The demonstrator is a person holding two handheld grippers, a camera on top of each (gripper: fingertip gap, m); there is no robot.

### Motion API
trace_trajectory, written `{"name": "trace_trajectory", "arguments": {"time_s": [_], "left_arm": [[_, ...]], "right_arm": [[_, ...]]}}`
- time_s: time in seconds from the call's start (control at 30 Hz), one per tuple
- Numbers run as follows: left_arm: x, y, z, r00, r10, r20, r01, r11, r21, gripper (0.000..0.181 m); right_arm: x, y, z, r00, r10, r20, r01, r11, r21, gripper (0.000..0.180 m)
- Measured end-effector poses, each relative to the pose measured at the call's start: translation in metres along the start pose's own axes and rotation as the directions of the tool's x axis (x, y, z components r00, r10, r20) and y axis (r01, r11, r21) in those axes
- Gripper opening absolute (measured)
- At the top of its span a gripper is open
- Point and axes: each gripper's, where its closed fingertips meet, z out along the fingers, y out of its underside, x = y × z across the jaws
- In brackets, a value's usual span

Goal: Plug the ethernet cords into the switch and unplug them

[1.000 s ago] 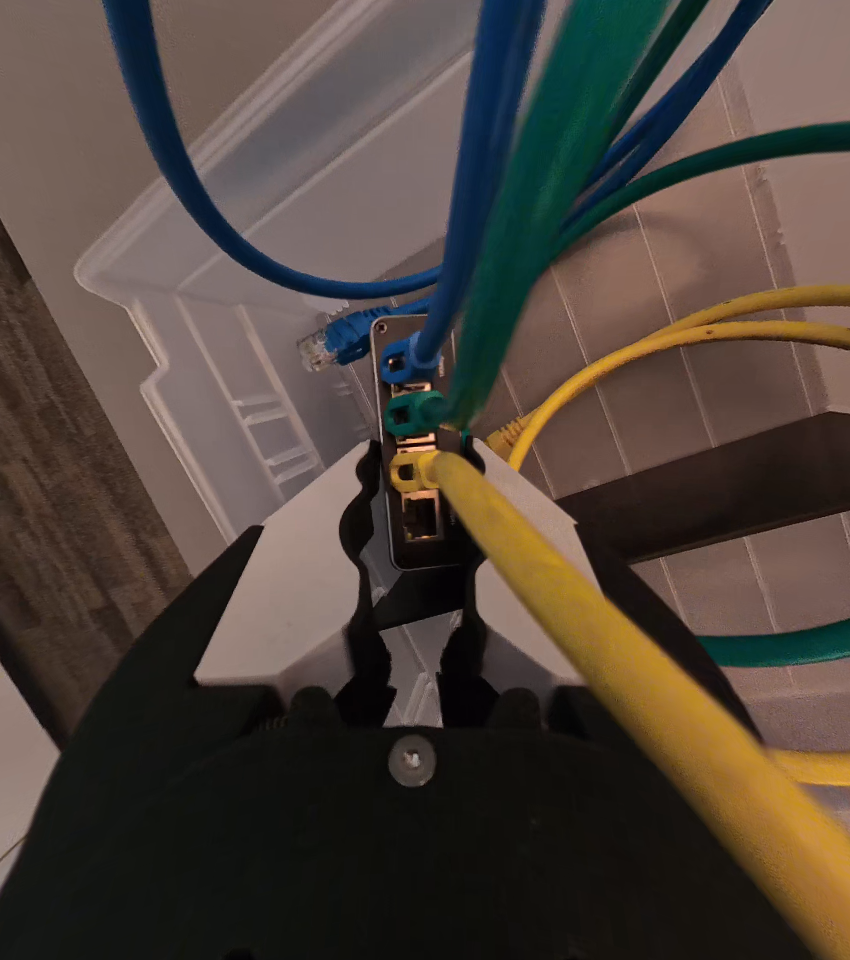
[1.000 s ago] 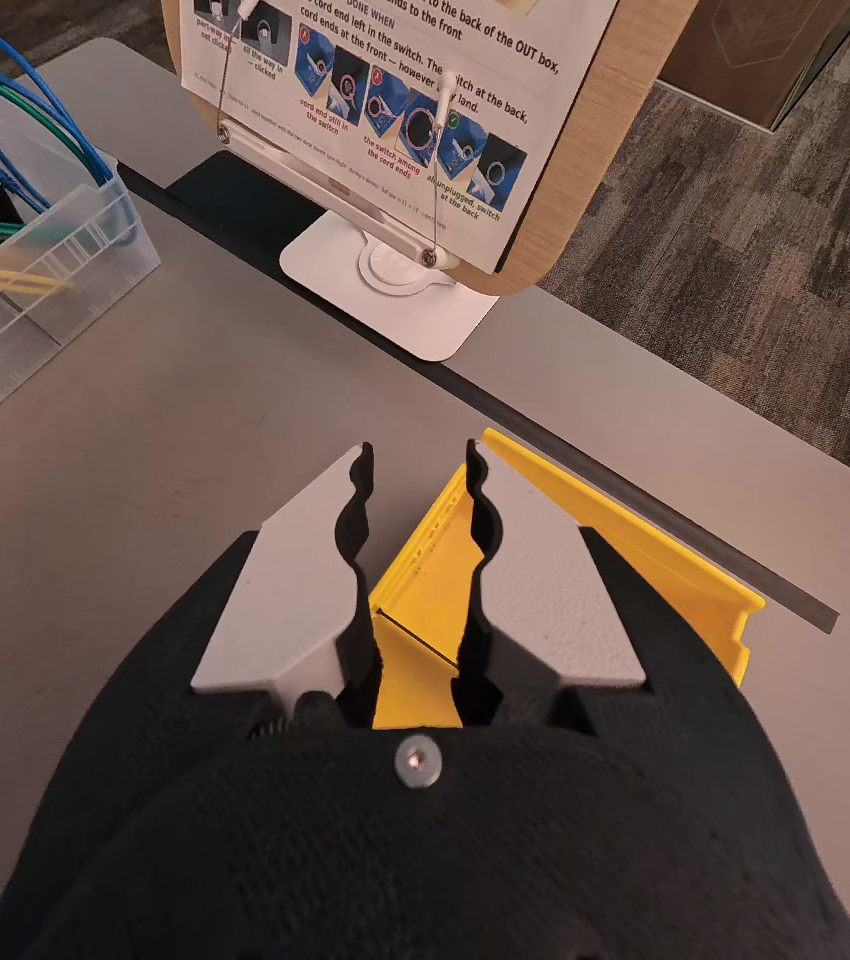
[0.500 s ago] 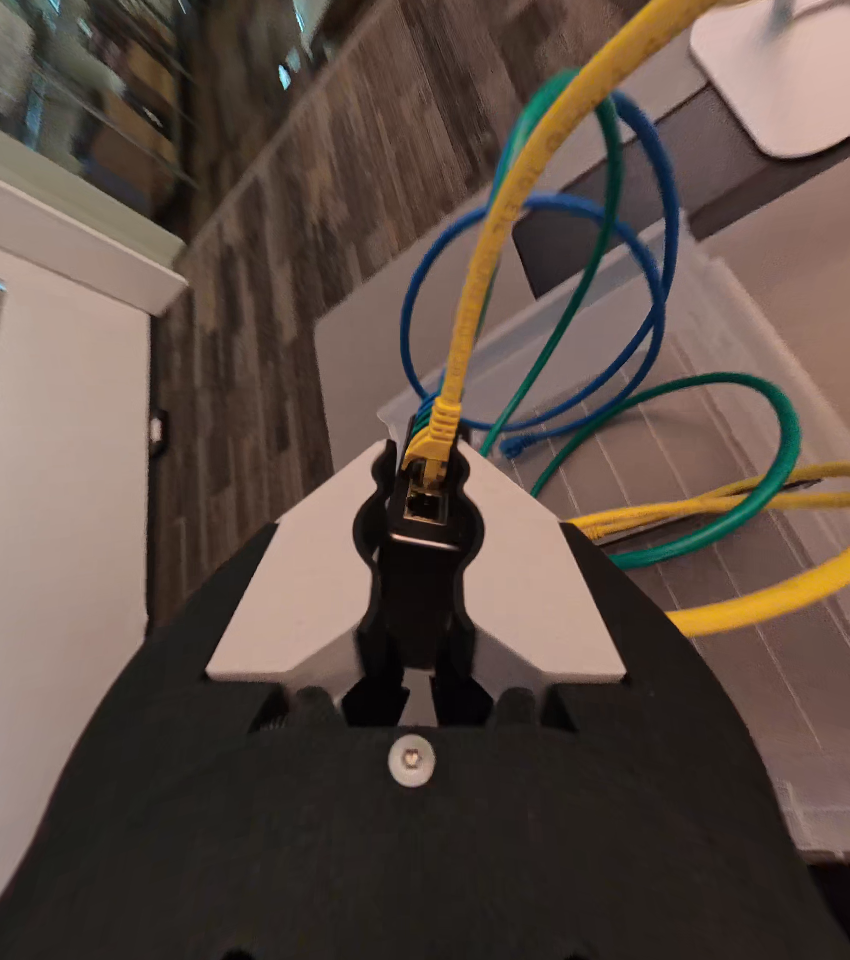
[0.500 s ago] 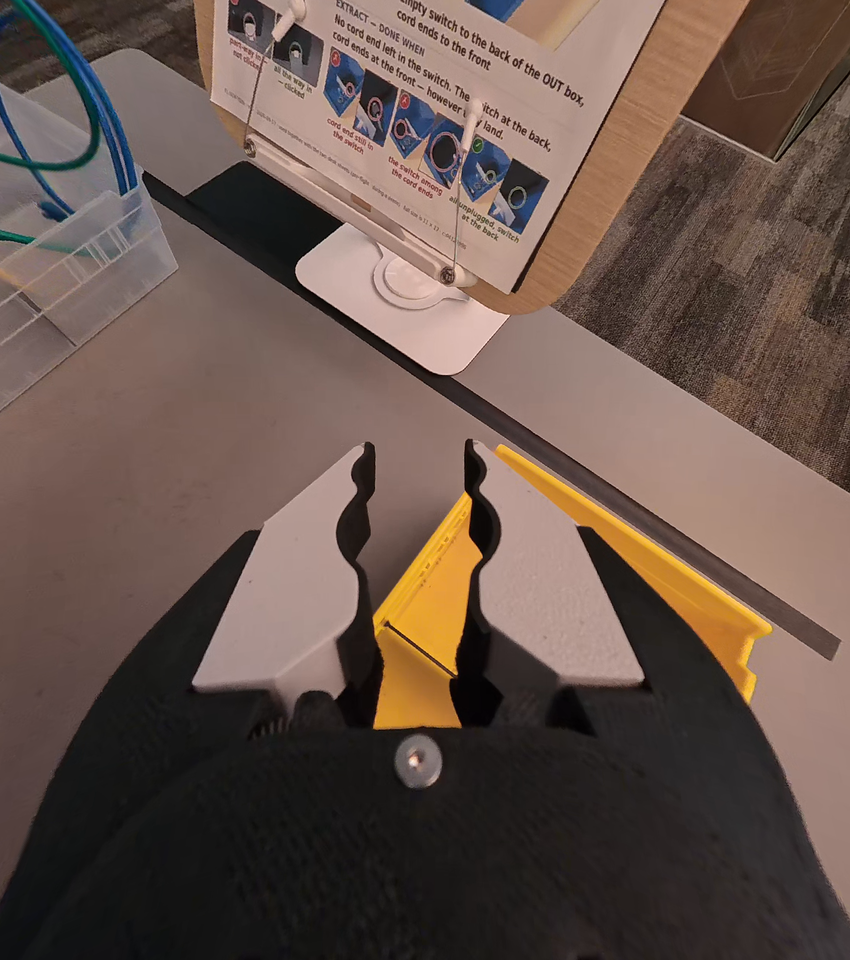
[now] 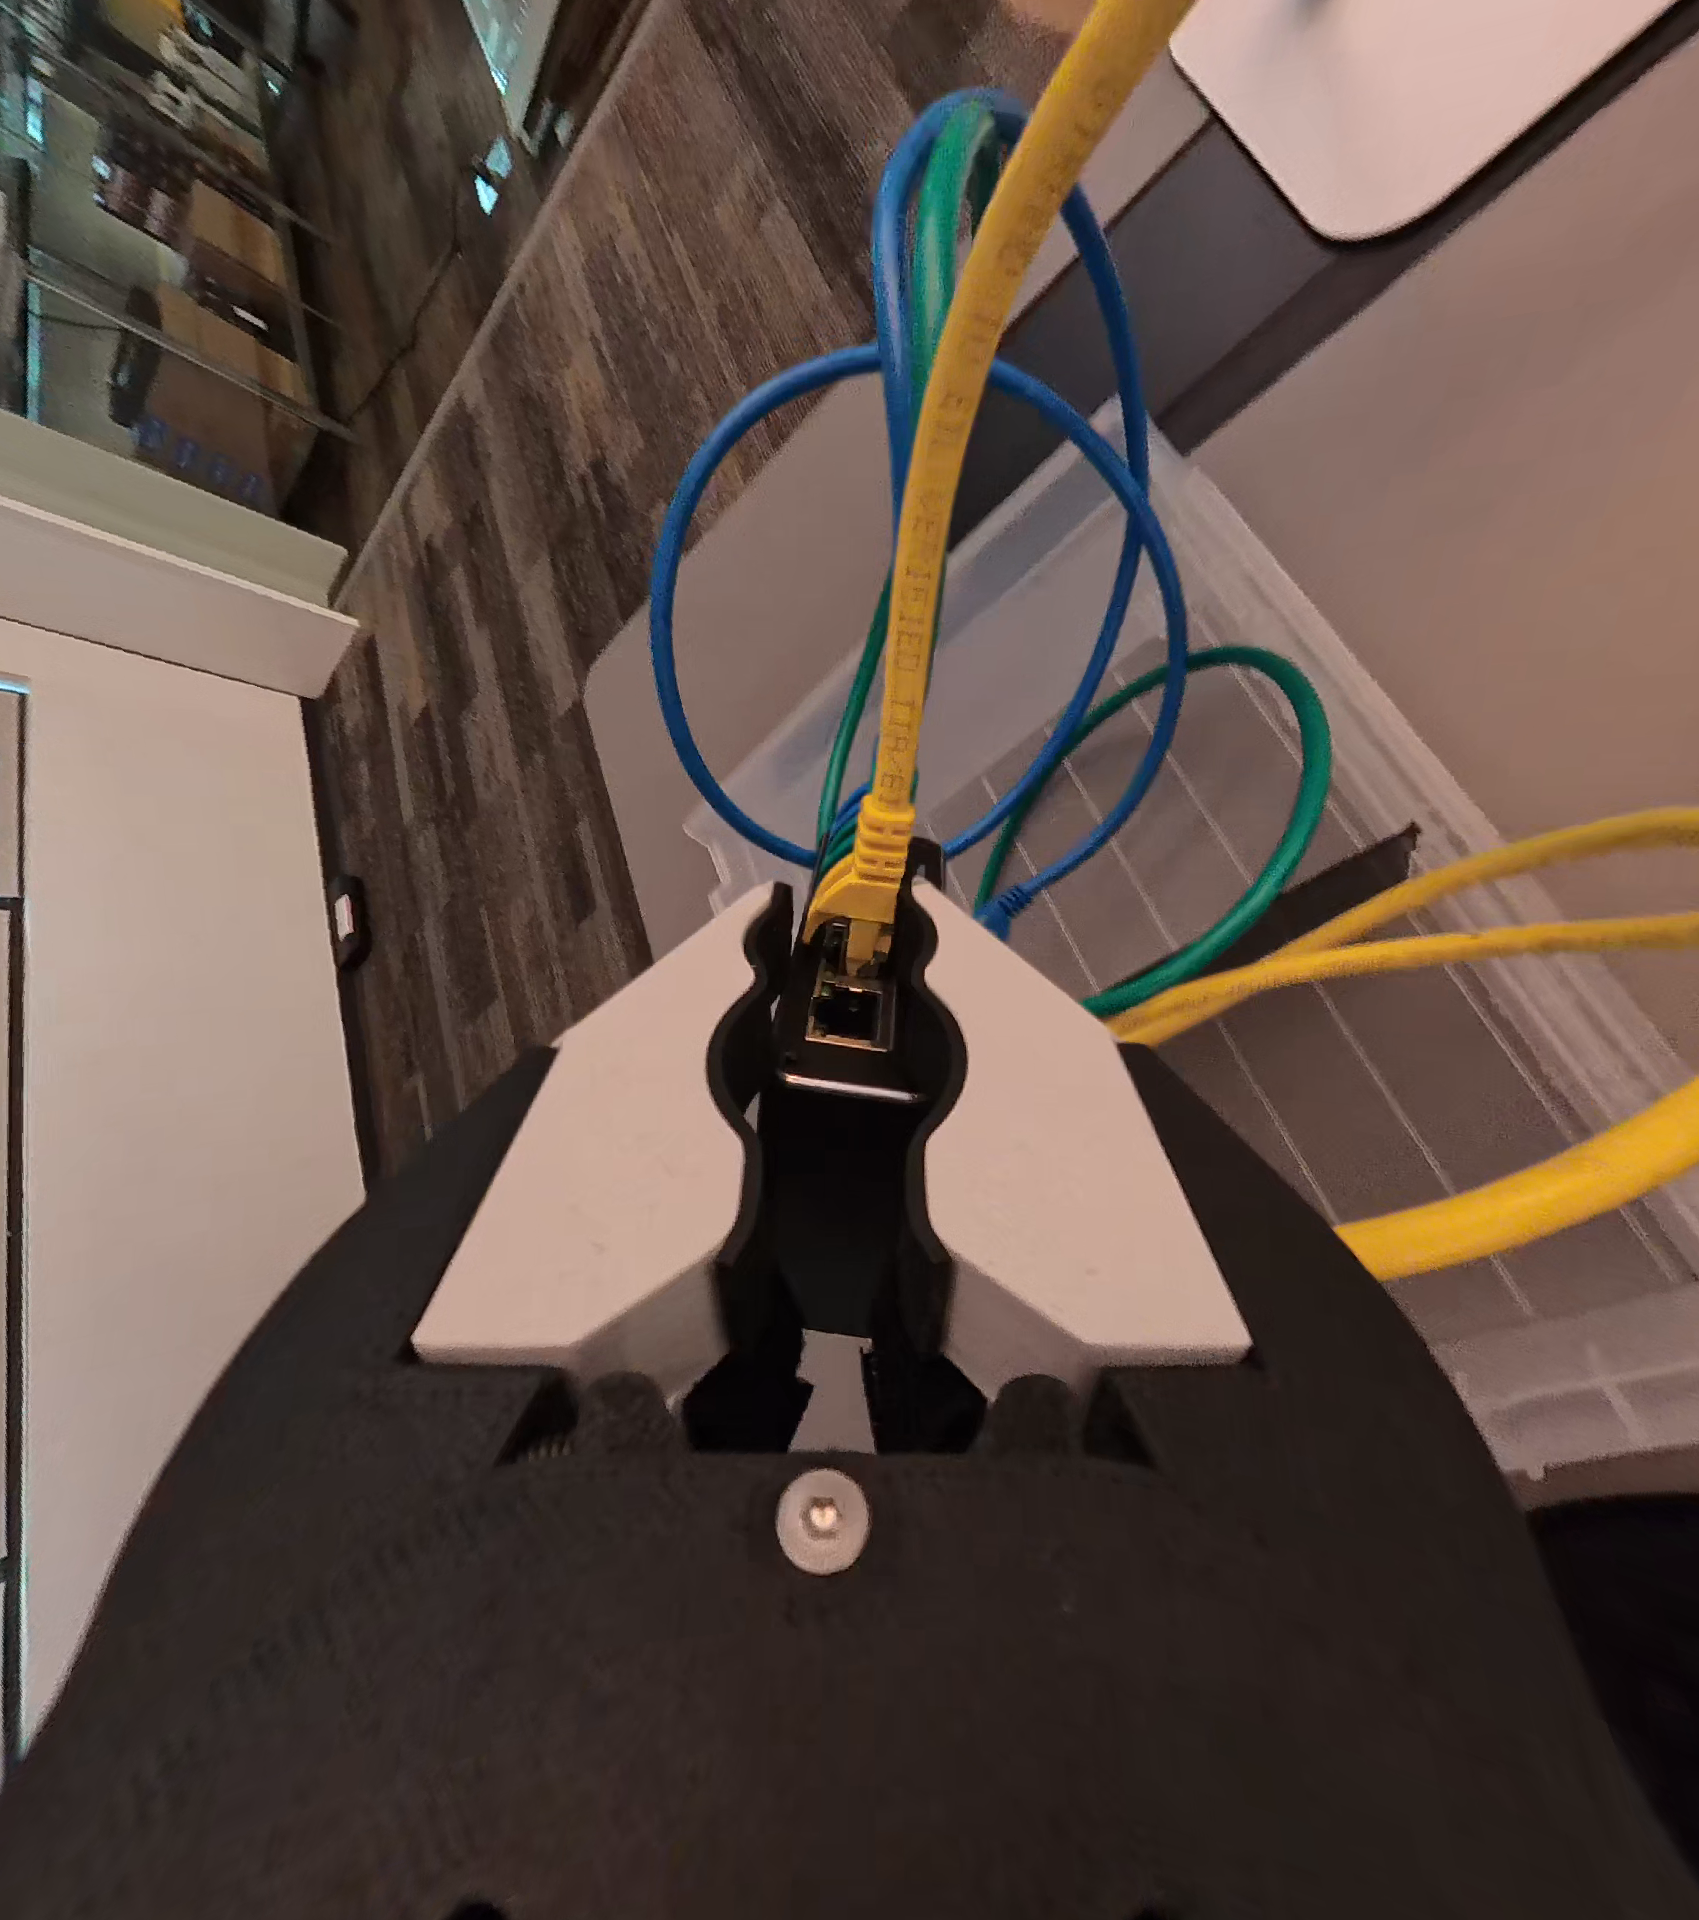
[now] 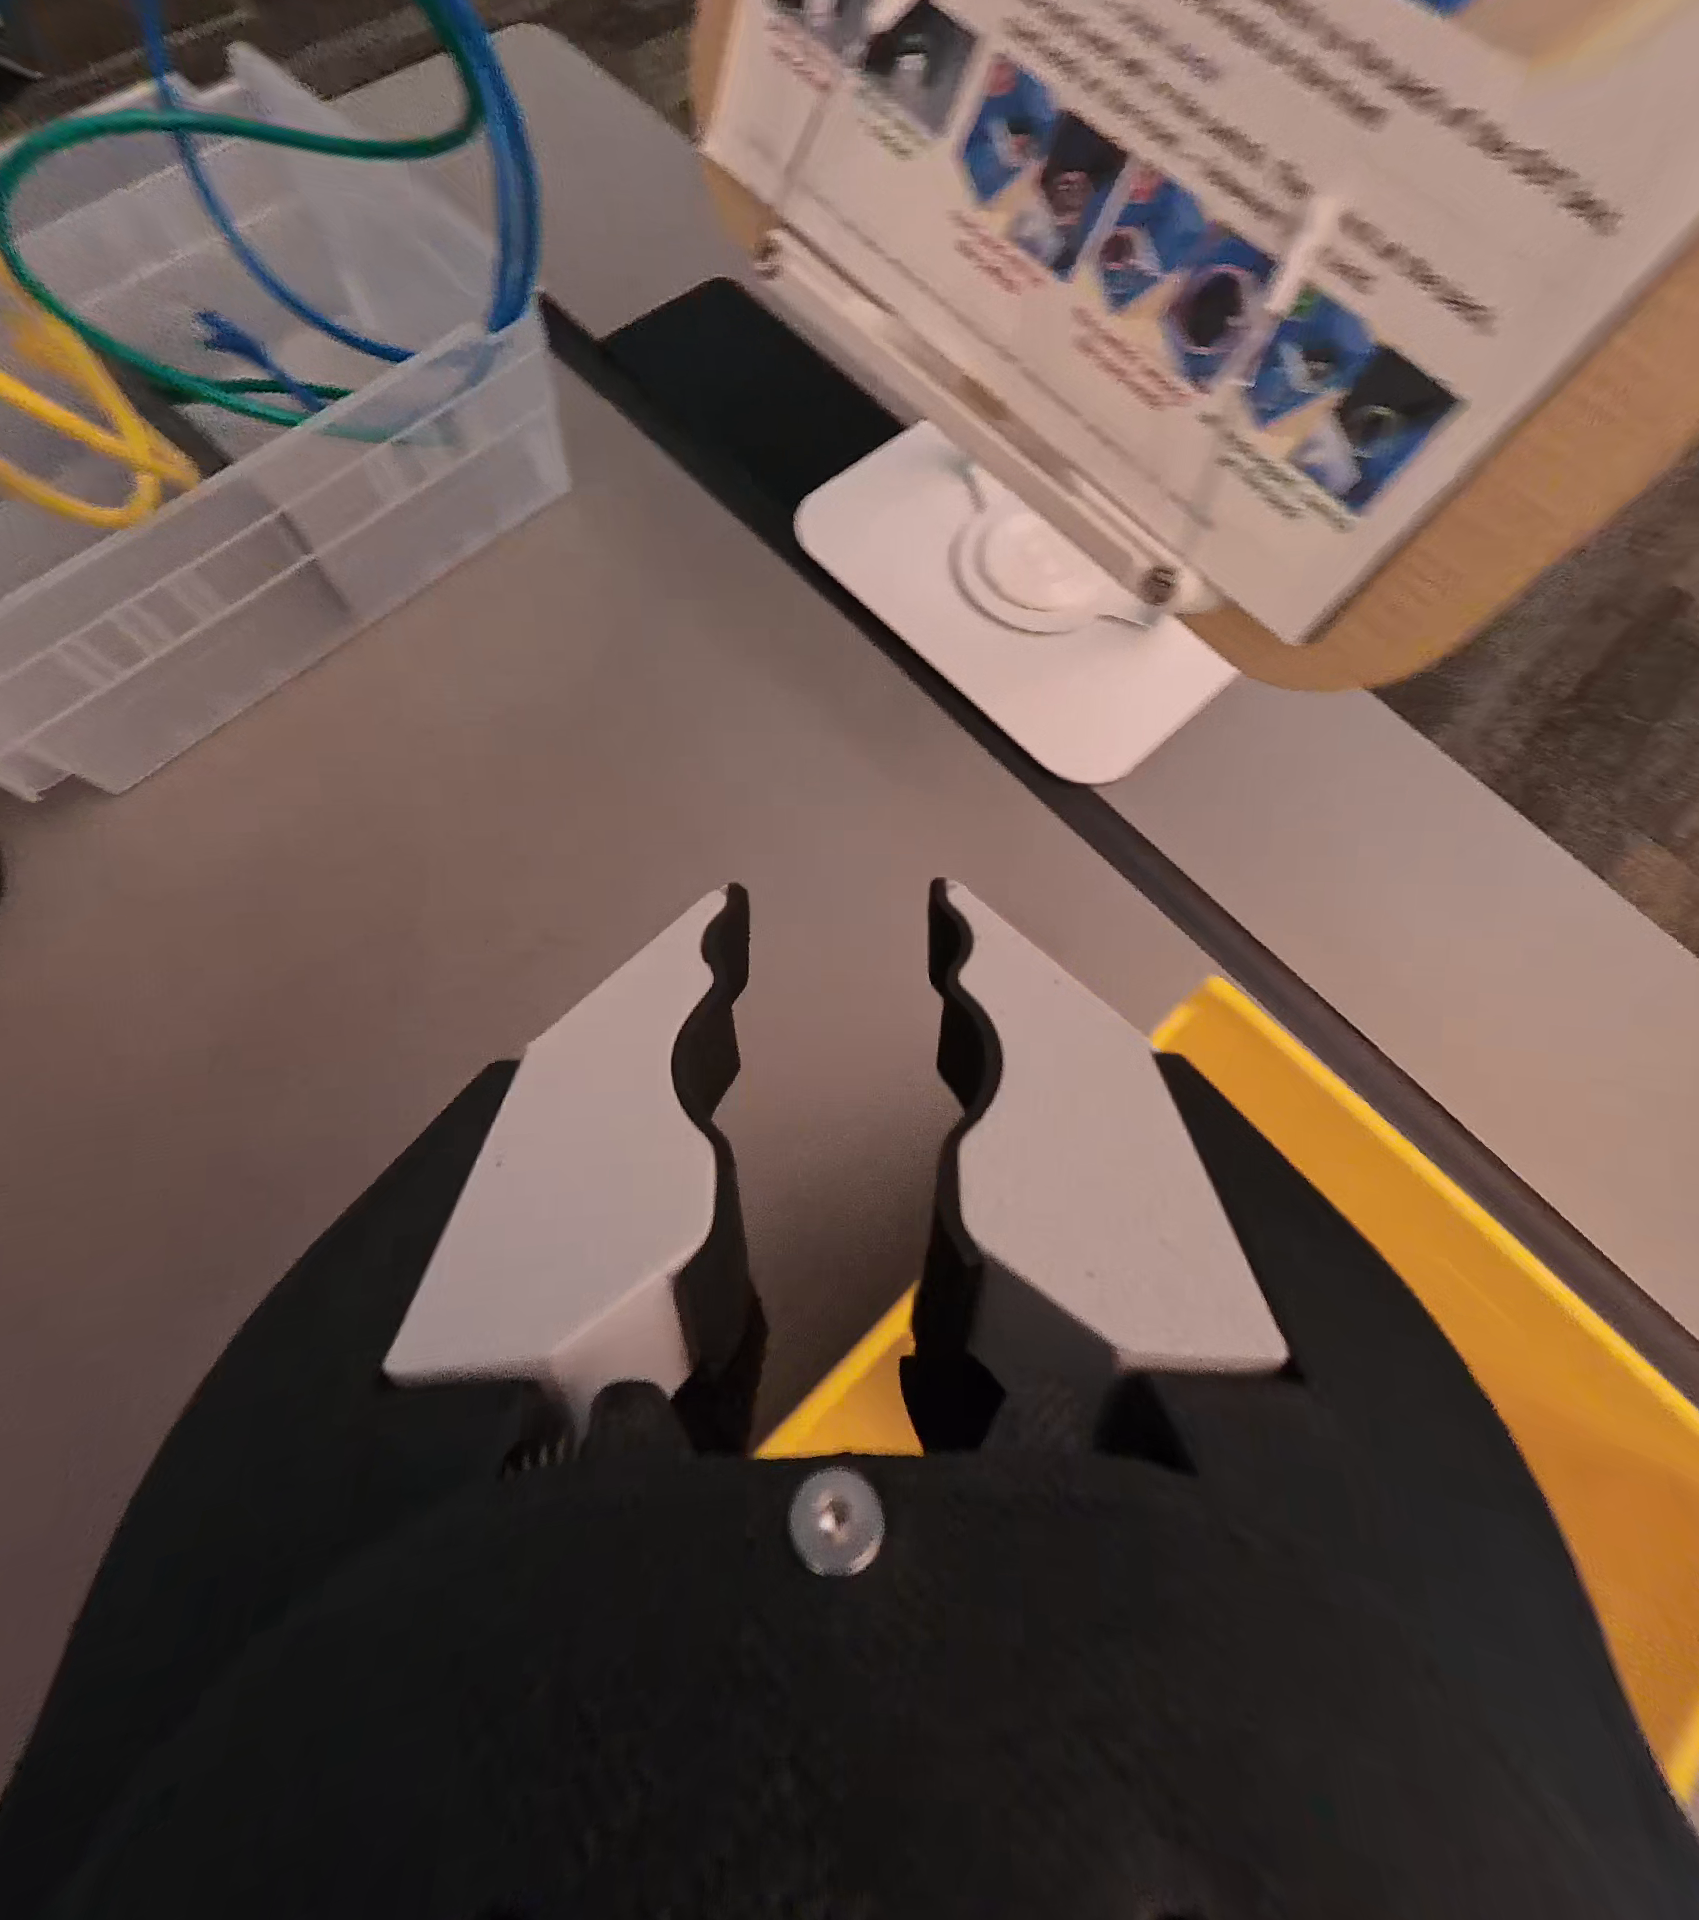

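Note:
My left gripper is shut on the black switch and holds it above the clear bin. A yellow cord is plugged into a port near the fingertips; one port below it is empty. Blue and green cords loop behind the switch; their plugs are hidden. My right gripper is open and empty above the grey table. The cords' loops show in the right wrist view, blue, green and yellow.
A clear plastic bin stands at the table's left. A yellow bin lies under and right of my right gripper. An instruction sheet on a white stand stands behind. A dark gap crosses the table. One gripper's finger ends stand about 40 centimeters off the other's.
My left gripper has lifted the switch out of the clear bin and turned it, cords trailing. My right gripper has moved left, off the yellow bin toward the clear bin.

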Motion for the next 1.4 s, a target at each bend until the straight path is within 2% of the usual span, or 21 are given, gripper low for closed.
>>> {"name": "trace_trajectory", "arguments": {"time_s": [0.03,0.13,0.23,0.33,0.43,0.57,0.67,0.8,0.97,1.1,1.2,1.27,1.4], "left_arm": [[0.002,0.006,0.001,1.000,-0.001,-0.016,0.000,1.000,-0.022,0.018],[0.003,0.020,0.001,0.998,-0.037,-0.053,0.034,0.998,-0.056,0.018],[-0.003,0.028,-0.005,0.999,-0.049,-0.019,0.047,0.996,-0.070,0.018],[-0.009,0.029,-0.011,0.997,0.059,0.040,-0.053,0.990,-0.134,0.018],[-0.019,0.017,-0.019,0.965,0.251,0.072,-0.228,0.945,-0.236,0.018],[-0.036,-0.009,-0.043,0.877,0.469,0.105,-0.402,0.835,-0.376,0.018],[-0.046,-0.035,-0.070,0.796,0.590,0.135,-0.479,0.750,-0.457,0.018],[-0.057,-0.078,-0.115,0.716,0.672,0.187,-0.514,0.690,-0.510,0.018],[-0.069,-0.141,-0.180,0.628,0.732,0.265,-0.537,0.654,-0.533,0.018],[-0.072,-0.193,-0.234,0.592,0.731,0.340,-0.538,0.672,-0.508,0.018],[-0.056,-0.231,-0.258,0.612,0.697,0.373,-0.572,0.716,-0.400,0.018],[-0.030,-0.248,-0.261,0.661,0.661,0.356,-0.596,0.750,-0.287,0.018],[0.033,-0.255,-0.240,0.707,0.654,0.270,-0.653,0.750,-0.105,0.018]], "right_arm": [[-0.009,0.000,0.006,0.999,-0.016,0.029,0.016,1.000,-0.008,0.035],[-0.027,0.003,0.023,0.996,-0.049,0.078,0.052,0.998,-0.047,0.035],[-0.037,0.006,0.036,0.993,-0.074,0.096,0.081,0.994,-0.080,0.035],[-0.048,0.005,0.042,0.987,-0.082,0.135,0.094,0.992,-0.080,0.034],[-0.056,0.001,0.042,0.983,-0.096,0.158,0.108,0.992,-0.067,0.034],[-0.063,-0.005,0.033,0.978,-0.109,0.179,0.116,0.993,-0.028,0.034],[-0.063,-0.013,0.019,0.976,-0.106,0.191,0.104,0.994,0.019,0.034],[-0.054,-0.020,-0.004,0.979,-0.093,0.181,0.078,0.993,0.085,0.034],[-0.039,-0.025,-0.032,0.981,-0.059,0.186,0.030,0.988,0.152,0.035],[-0.018,-0.027,-0.056,0.989,-0.025,0.144,-0.007,0.976,0.219,0.035],[0.000,-0.026,-0.076,0.993,0.012,0.119,-0.044,0.962,0.269,0.035],[0.012,-0.022,-0.089,0.994,0.040,0.103,-0.069,0.953,0.294,0.036],[0.048,0.004,-0.118,0.995,0.101,0.025,-0.104,0.949,0.298,0.038]]}}
